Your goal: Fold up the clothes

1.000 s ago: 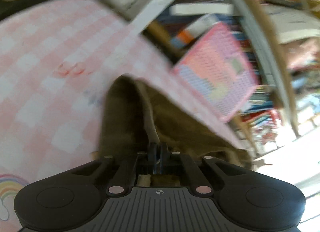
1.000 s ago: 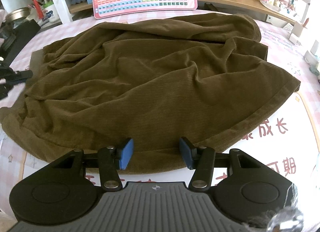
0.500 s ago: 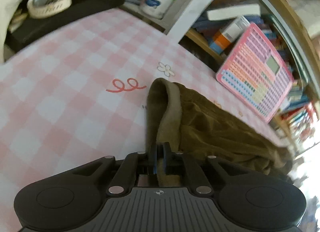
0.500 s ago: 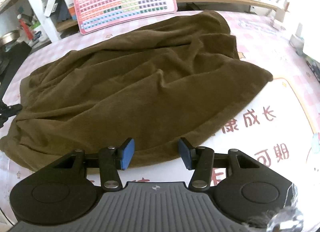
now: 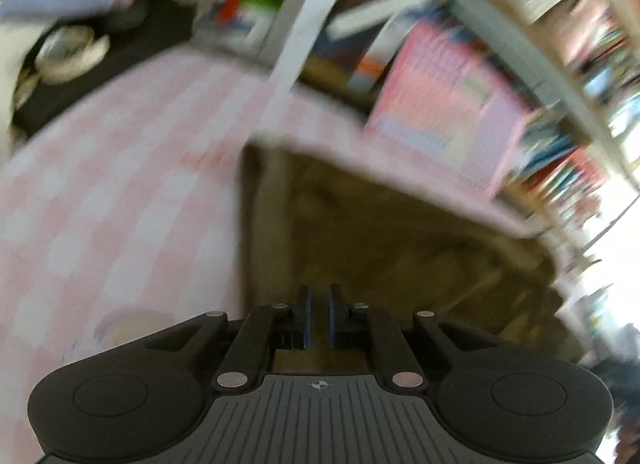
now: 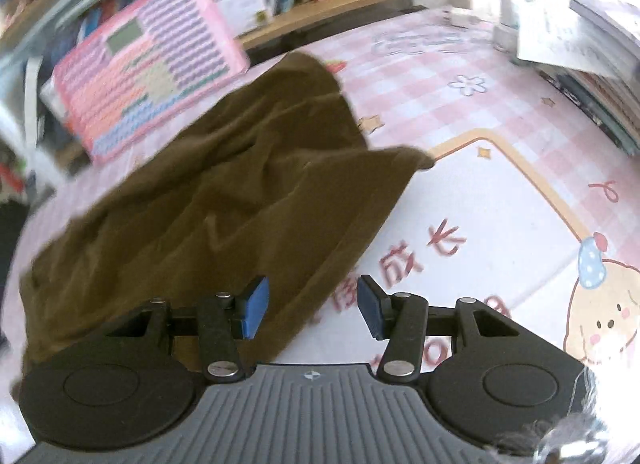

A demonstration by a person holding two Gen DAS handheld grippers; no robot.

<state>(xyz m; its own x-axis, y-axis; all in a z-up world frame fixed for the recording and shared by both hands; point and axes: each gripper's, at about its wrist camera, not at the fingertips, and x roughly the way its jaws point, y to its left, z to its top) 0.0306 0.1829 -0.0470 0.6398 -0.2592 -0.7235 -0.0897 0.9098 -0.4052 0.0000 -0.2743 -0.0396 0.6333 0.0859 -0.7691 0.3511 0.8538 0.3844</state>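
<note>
Brown garment [image 6: 224, 200] rumpled, spread on surface [image 6: 500, 192], no neat fold visible. Left hand-held gripper [image 5: 319, 314] clenched on garment edge, cloth trailing ahead. Right hand-held gripper [image 6: 312, 306] released, hem between fingers. Folding left.

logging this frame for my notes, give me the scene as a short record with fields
garment: dark olive-brown knit cloth, rumpled, spread on the table
surface: pink and white checked tablecloth with cartoon prints
left gripper: jaws nearly closed, cloth between them; view blurred
right gripper: open, straddling the garment's near hem, not gripping
behind garment: pink rectangular chart board leaning by the bookshelves
far right: stack of books on the table
fold state: no neat fold visible
</note>
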